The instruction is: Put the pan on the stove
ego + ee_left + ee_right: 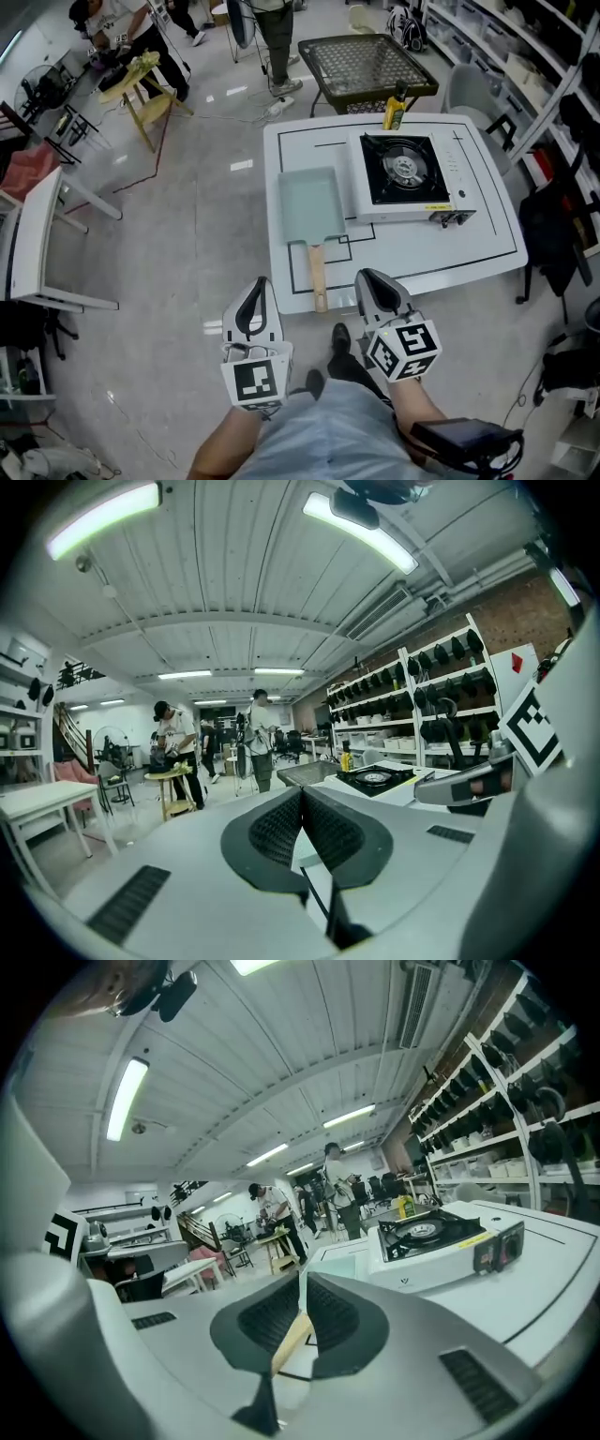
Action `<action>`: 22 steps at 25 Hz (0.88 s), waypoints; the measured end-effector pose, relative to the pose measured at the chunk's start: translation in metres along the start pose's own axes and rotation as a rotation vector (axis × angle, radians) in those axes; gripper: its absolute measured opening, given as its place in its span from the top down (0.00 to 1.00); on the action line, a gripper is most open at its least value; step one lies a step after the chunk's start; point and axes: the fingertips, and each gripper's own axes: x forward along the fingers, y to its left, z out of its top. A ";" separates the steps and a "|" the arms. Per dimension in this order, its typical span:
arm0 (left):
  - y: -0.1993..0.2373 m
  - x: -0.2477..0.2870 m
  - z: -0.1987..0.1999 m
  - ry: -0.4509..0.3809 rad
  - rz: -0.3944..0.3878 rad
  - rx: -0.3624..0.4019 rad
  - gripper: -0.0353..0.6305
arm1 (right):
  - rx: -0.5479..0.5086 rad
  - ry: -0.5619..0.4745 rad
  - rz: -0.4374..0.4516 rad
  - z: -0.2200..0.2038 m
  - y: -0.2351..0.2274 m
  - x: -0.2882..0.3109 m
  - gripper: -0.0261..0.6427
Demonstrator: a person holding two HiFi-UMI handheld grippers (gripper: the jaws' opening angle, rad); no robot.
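A pale green rectangular pan [311, 202] with a wooden handle [318, 272] lies on the white table [450, 248], just left of the portable gas stove [405, 173]. The handle points toward the table's front edge. My left gripper [260, 286] and right gripper [368, 277] hover side by side just in front of that edge, apart from the pan. Both are shut and hold nothing. In the right gripper view the handle [291, 1340] shows beyond the right gripper [305, 1288], with the stove [427, 1237] to the right. The left gripper [302, 797] faces the table, with the stove [375, 778] far ahead.
A yellow bottle [395, 111] stands at the table's far edge behind the stove. A dark mesh-topped table [364, 64] sits beyond it. Shelving [553, 84] runs along the right. A white bench [37, 244] is at the left, with people further back by a small yellow table [141, 80].
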 end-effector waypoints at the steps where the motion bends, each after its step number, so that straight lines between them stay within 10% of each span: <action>1: 0.001 0.008 0.006 -0.002 0.012 0.004 0.92 | -0.001 -0.006 0.013 0.009 -0.004 0.008 0.88; 11: 0.015 0.048 0.062 -0.088 0.129 0.026 0.92 | -0.038 -0.072 0.141 0.086 -0.013 0.059 0.88; 22: 0.035 0.084 0.029 -0.018 0.132 -0.003 0.92 | 0.017 0.044 0.153 0.047 -0.026 0.105 0.88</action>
